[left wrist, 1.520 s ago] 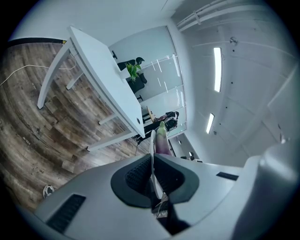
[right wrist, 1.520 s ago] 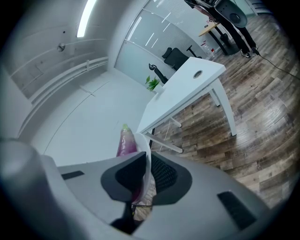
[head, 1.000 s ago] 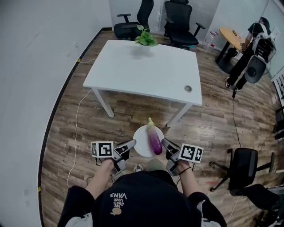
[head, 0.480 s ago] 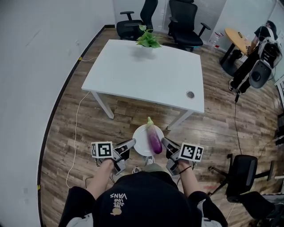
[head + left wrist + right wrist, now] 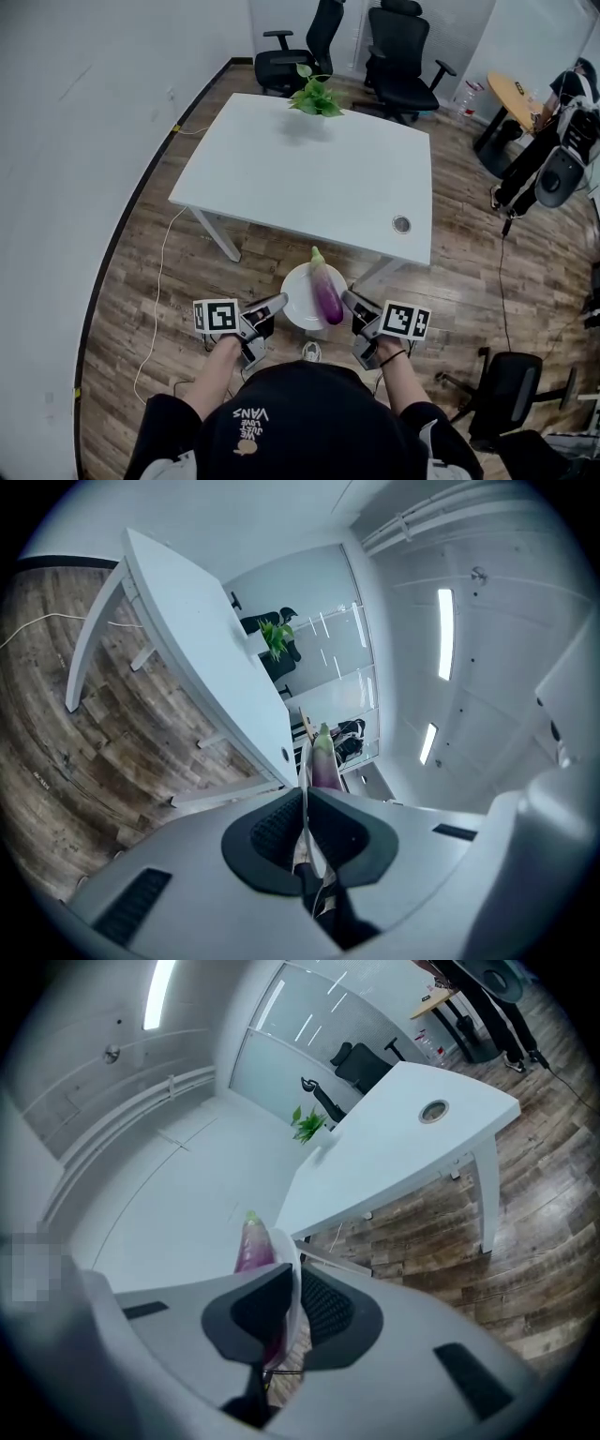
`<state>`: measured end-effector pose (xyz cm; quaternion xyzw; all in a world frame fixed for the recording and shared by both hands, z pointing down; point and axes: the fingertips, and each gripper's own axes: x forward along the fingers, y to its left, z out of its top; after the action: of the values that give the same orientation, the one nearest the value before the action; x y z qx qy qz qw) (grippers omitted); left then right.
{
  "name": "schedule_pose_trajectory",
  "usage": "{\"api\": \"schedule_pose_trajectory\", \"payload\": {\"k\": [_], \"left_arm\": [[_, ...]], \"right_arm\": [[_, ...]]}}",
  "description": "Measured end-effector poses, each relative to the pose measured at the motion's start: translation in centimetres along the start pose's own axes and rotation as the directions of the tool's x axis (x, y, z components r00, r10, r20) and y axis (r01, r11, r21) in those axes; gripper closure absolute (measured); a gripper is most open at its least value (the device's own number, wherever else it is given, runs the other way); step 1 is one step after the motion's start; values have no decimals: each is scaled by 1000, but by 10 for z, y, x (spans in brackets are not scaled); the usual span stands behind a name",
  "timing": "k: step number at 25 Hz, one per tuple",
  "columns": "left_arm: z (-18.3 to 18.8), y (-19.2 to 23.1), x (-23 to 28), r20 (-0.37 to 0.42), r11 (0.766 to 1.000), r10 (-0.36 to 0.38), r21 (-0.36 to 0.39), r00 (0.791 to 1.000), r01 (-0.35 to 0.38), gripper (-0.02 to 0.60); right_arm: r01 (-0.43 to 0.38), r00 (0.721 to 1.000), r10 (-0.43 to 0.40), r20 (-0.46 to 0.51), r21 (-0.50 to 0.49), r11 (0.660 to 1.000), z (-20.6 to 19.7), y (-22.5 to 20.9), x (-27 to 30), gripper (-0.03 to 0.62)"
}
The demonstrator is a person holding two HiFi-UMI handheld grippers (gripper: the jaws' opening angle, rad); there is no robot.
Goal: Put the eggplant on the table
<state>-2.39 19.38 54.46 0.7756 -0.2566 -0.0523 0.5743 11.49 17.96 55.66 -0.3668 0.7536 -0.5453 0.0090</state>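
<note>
Between left gripper (image 5: 280, 303) and right gripper (image 5: 347, 300), on the plate (image 5: 298, 302): eggplant (image 5: 326, 291), long axis pointing ahead at the desk (image 5: 309, 173). Fingers (image 5: 272, 834) of both clamped on opposite rims, equally near. Needs carrying forward; desk well apart.

Stands with both forearms stretched forward and angled slightly inward from short black sleeves, elbows bent. Grips the left tongs (image 5: 281, 302) in the left hand (image 5: 228, 345), marker cube out to the left, jaws pointing inward to the right and clamped tight on the left rim of a white plate (image 5: 296, 300). Grips the right tongs (image 5: 345, 300) in the right hand (image 5: 379, 354) in a mirrored pose, marker cube out to the right, jaws pointing inward to the left and pinched on the plate's opposite rim.
</note>
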Motion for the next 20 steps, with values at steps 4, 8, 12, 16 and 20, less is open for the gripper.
{"api": "schedule_pose_trajectory", "payload": {"k": [4,8,12,16,20], "left_arm": [[8,6,13,10,1000,12,-10,1000,-12,557],[12,10,24,22,1000,17,-21,1000,-17,557],[21,15,30,35,999,22,-29,999,-21,557],[35,19,32,47,999,30,-30,998,-29,557],[54,24,31,47,999,26,-29,999,-25,557]], "right_arm": [[-2,1000,3,-18,2,1000,13,-10,5,557],[-1,999,1,-37,2,1000,24,-18,10,557],[-10,999,9,-53,-9,1000,34,-21,18,557],[-15,998,15,-65,-3,1000,43,-21,30,557],[-12,998,12,-64,-2,1000,53,-18,48,557]]}}
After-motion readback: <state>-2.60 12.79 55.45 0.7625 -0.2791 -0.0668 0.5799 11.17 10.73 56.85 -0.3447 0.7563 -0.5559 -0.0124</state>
